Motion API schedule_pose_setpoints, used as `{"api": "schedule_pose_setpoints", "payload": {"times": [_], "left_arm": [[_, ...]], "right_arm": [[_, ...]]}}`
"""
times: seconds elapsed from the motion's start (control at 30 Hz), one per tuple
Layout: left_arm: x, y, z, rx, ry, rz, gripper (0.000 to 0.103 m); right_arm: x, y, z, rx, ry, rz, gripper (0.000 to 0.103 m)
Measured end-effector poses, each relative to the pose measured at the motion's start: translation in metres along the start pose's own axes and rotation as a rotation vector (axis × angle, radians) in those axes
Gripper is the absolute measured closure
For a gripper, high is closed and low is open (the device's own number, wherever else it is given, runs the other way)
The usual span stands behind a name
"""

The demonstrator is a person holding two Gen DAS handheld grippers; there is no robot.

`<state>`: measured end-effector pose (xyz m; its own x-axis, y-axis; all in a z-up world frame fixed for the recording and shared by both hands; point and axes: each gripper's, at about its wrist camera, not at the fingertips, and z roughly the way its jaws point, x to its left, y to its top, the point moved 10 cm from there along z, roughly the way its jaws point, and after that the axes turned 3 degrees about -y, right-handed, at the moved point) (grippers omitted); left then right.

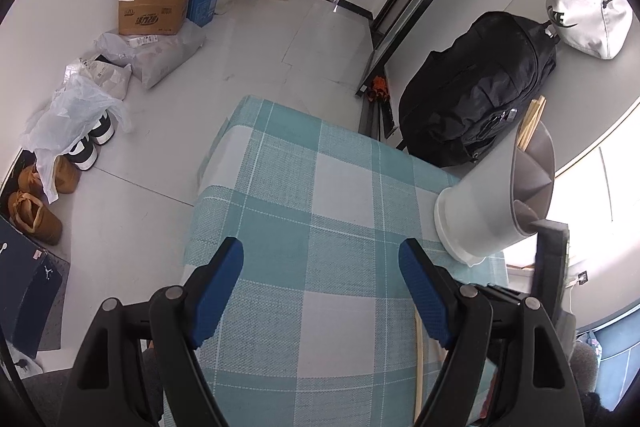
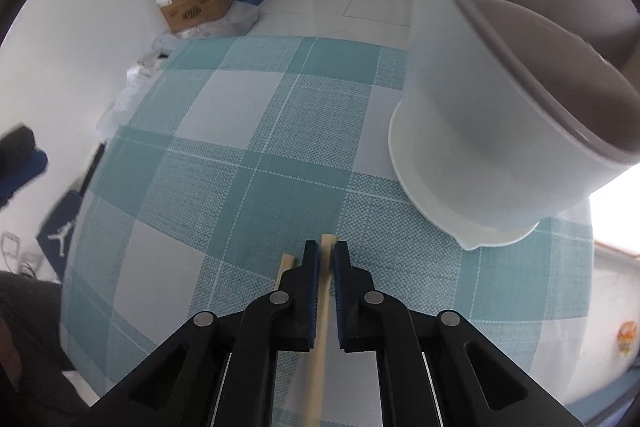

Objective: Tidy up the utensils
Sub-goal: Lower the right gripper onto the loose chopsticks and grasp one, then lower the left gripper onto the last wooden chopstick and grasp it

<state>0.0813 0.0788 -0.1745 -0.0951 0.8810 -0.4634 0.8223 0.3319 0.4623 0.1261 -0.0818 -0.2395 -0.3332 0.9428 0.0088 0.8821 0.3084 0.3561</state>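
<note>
A grey-white utensil holder [image 1: 492,203] with inner compartments stands at the table's right edge; wooden chopsticks [image 1: 530,123] stick out of its top. It also shows large in the right wrist view [image 2: 492,115]. My right gripper [image 2: 327,255] is shut on a wooden chopstick [image 2: 322,327], just above the cloth and in front of the holder. A second chopstick [image 2: 285,267] lies on the cloth just left of its fingers. My left gripper [image 1: 320,263] is open and empty above the checked cloth; a chopstick [image 1: 419,359] lies by its right finger.
The table wears a teal and white checked cloth [image 1: 304,195]. A black backpack [image 1: 476,95] and a white bag [image 1: 584,3] sit on a grey surface behind the holder. Cardboard boxes [image 1: 156,7], plastic bags and shoes [image 1: 36,211] are on the floor at left.
</note>
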Motion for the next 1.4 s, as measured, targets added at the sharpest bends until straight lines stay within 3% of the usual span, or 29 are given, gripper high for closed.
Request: {"api": "schedule_pose_setpoints", "payload": {"times": [0.17, 0.33, 0.5, 0.6, 0.7, 0.97, 1.07, 1.17, 1.23, 1.4], "left_arm": [[-0.005, -0.014, 0.014, 0.074, 0.034, 0.050, 0.027], [-0.029, -0.042, 0.035, 0.197, 0.026, 0.134, 0.027], [-0.061, -0.063, 0.046, 0.259, 0.006, 0.219, 0.027], [-0.074, -0.070, 0.050, 0.283, 0.008, 0.257, 0.027], [-0.084, -0.075, 0.057, 0.323, 0.004, 0.269, 0.043], [-0.080, -0.078, 0.076, 0.376, 0.135, 0.290, 0.044], [-0.080, -0.080, 0.079, 0.363, 0.173, 0.289, 0.063], [-0.080, -0.083, 0.078, 0.357, 0.223, 0.312, 0.072], [-0.079, -0.082, 0.077, 0.349, 0.249, 0.343, 0.097], [-0.081, -0.081, 0.073, 0.320, 0.154, 0.294, 0.101]], "right_arm": [[-0.013, 0.005, -0.050, -0.152, 0.056, 0.051, 0.097], [-0.033, 0.009, -0.105, -0.294, 0.094, 0.120, 0.097], [-0.051, 0.015, -0.144, -0.410, 0.127, 0.161, 0.097], [-0.061, 0.009, -0.161, -0.446, 0.143, 0.172, 0.097], [-0.068, 0.003, -0.172, -0.473, 0.151, 0.189, 0.097], [-0.090, -0.011, -0.188, -0.521, 0.160, 0.231, 0.097], [-0.099, -0.016, -0.192, -0.535, 0.165, 0.249, 0.097], [-0.106, -0.019, -0.191, -0.537, 0.179, 0.271, 0.097], [-0.109, -0.021, -0.193, -0.541, 0.184, 0.278, 0.097], [-0.114, -0.025, -0.195, -0.548, 0.189, 0.292, 0.097]]}}
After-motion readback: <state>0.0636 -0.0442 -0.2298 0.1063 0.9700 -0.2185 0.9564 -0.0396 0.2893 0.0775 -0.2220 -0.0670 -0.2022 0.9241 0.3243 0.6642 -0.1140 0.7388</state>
